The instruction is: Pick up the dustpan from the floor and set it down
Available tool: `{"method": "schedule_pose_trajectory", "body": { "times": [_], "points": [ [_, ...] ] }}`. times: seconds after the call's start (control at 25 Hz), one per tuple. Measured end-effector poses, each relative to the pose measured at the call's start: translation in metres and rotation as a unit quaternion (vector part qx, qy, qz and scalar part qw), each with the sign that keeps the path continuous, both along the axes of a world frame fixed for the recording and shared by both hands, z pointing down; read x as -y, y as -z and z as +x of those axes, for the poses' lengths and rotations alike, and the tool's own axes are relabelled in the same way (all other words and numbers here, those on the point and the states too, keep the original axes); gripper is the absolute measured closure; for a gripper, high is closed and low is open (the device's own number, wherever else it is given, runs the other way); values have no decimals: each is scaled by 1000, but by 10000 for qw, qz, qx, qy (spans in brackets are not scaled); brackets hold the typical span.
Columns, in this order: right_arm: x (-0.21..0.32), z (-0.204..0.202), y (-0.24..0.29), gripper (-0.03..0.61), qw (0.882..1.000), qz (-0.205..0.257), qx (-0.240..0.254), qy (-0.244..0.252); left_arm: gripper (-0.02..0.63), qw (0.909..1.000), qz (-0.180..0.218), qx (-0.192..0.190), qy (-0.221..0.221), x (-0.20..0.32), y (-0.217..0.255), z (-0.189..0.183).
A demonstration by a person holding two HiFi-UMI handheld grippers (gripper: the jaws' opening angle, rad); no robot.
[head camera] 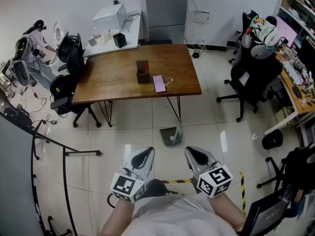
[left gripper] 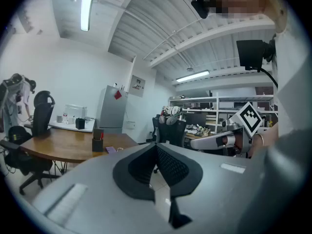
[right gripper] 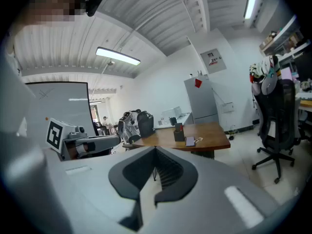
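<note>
Since left gripper (head camera: 145, 154) and right gripper (head camera: 193, 154) are closed empty, open one before reaching the grey plastic dustpan (head camera: 171, 135) by the brown wooden table (head camera: 113, 77).

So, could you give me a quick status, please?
Both shut and empty: left gripper, right gripper. Dustpan on floor ahead, untouched. Table leg close behind it.

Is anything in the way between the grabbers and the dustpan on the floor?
Nothing visible does. Only bare floor lies between the left gripper, the right gripper and the dustpan. The table stands beyond the dustpan, not in front of it.
</note>
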State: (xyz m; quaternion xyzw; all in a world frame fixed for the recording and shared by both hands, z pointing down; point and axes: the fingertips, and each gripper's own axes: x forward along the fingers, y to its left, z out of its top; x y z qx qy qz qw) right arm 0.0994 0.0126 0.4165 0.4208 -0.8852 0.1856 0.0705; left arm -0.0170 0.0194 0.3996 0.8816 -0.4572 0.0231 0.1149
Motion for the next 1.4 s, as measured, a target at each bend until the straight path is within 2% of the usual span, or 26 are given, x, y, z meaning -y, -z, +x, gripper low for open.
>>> {"method": "schedule_pose_trajectory", "body": {
  "times": [0.24,0.44,0.68,0.84,0.96,1.12,1.2,1.24,1.4],
  "points": [
    [29,4,-19,577,9998,-171,-123,-34,598,9997,-130,-29,216,26,-20,-19],
    [73,-3,-44,577,9975,-541,-365,-257,598,9991,-350,-199,114,69,-33,-33],
    [140,-10,-75,577,9900,-924,-741,-761,598,9992,-334,-177,-122,144,-31,-64],
    [166,-12,-89,577,9841,-1145,-903,-1019,598,9990,-430,-149,-36,185,-30,-90],
    [175,-9,-100,577,9785,-1355,-1004,-1183,598,9986,-495,-161,66,197,-35,-98],
    [190,-2,-115,575,9727,-1600,-1196,-1178,598,9977,-646,-177,141,205,-50,-91],
    [197,-3,-131,525,9689,-1779,-1369,-1040,598,9970,-738,-177,156,205,-56,-87],
    [200,-4,-143,473,9659,-1894,-1482,-960,598,9967,-775,-168,159,206,-61,-86],
    [209,0,-227,312,9455,-2520,-1959,-640,598,9963,-804,-178,236,213,-89,-85]
  ]
}}
